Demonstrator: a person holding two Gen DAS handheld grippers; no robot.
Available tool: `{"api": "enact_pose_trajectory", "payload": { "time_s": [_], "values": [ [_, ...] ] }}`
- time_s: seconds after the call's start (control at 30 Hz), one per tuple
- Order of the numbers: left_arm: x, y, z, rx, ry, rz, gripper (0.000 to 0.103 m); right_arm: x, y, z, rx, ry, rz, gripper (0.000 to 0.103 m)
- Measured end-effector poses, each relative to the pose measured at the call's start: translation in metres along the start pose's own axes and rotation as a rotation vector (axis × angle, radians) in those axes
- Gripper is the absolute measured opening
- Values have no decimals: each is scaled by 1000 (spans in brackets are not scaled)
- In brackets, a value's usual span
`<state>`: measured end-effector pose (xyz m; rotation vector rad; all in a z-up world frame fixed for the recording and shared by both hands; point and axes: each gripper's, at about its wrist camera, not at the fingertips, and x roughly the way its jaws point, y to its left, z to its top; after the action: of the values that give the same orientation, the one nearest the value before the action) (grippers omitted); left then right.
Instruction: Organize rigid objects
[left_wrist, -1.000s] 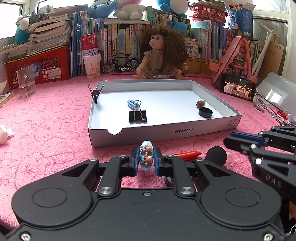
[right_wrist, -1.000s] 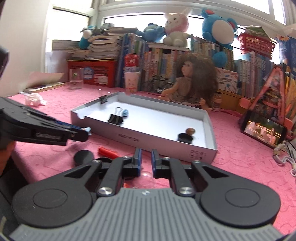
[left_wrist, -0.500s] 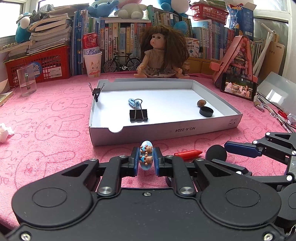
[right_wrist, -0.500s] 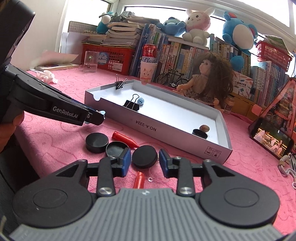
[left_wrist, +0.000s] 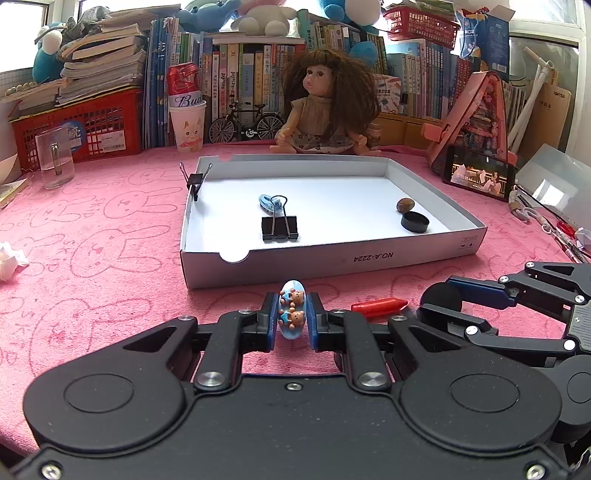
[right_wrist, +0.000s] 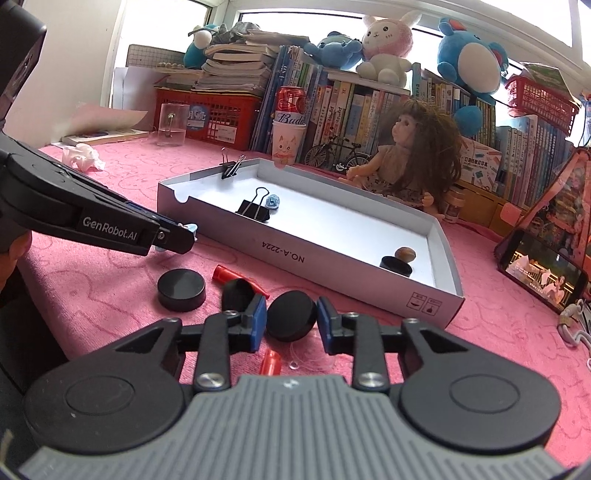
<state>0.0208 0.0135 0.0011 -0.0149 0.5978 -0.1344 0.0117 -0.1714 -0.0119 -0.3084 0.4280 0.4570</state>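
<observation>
So my right gripper (right_wrist: 291, 323) has just been closing around the round black plastic cap (right_wrist: 291, 319), with the white cardboard tray (right_wrist: 332, 264) straight ahead; left gripper (left_wrist: 292, 320) is clamped on the blue oval bear charm (left_wrist: 292, 314), right before the tray's near edge

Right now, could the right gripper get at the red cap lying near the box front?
Probably not as is: the right gripper has a black lid between its fingers, and an upturned black cap sits right against the red cap.
</observation>
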Motion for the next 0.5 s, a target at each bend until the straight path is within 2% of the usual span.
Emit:
{"api": "enact_pose_trajectory", "payload": {
  "time_s": [0.2, 0.23, 0.27, 0.5],
  "values": [
    [0, 0, 0, -2, -2, 0, 16, -1, -5, 2, 19, -6, -10, 36],
    [0, 0, 0, -3, -3, 0, 16, -1, -5, 2, 23, -7, -10, 34],
    [0, 0, 1, -4, -4, 1, 16, -1, -6, 2, 27, -6, -14, 27],
    [-1, -2, 4, -10, -11, 1, 16, -1, -12, 4, 60, -4, -25, 25]
  ]
}}
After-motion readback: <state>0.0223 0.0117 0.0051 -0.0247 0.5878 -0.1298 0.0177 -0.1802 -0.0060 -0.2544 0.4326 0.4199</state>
